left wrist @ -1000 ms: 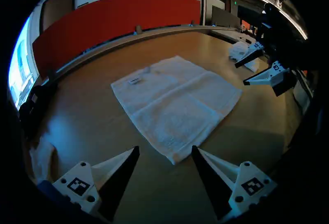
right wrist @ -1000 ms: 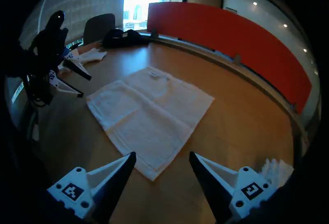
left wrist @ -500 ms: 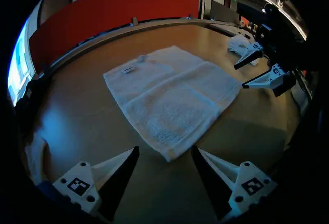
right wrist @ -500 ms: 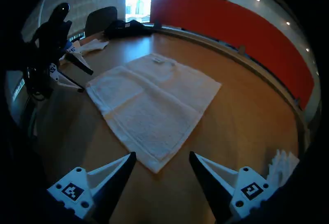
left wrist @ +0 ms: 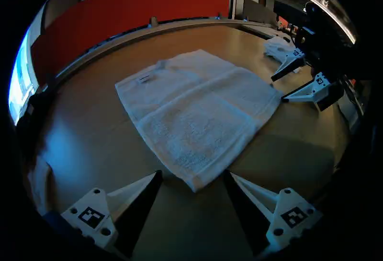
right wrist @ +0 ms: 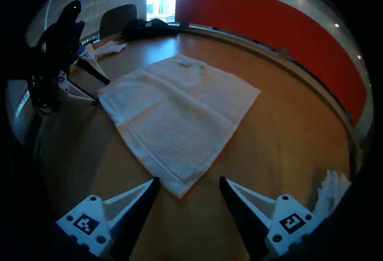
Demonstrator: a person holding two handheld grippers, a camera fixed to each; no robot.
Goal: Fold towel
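A white towel (left wrist: 196,112) lies flat on the wooden table (left wrist: 95,131), with a small label near its far edge. In the left gripper view my left gripper (left wrist: 191,177) is open, and the towel's near corner reaches in between its fingertips. The right gripper (left wrist: 278,88) is open at the towel's right-hand corner, held by a dark-sleeved hand. In the right gripper view the towel (right wrist: 177,112) points another corner between the open fingers of my right gripper (right wrist: 189,182). There the left gripper (right wrist: 103,92) stands open at the towel's left corner.
A red partition (left wrist: 129,12) runs along the table's far edge. A crumpled white cloth (left wrist: 277,50) lies beyond the right gripper, another white cloth (right wrist: 335,189) near the table edge. A dark bag (right wrist: 148,28) and a chair (right wrist: 115,31) sit by the window.
Both grippers have moved forward and lower toward the towel. Its corners now reach between the fingertips. The towel itself has not moved.
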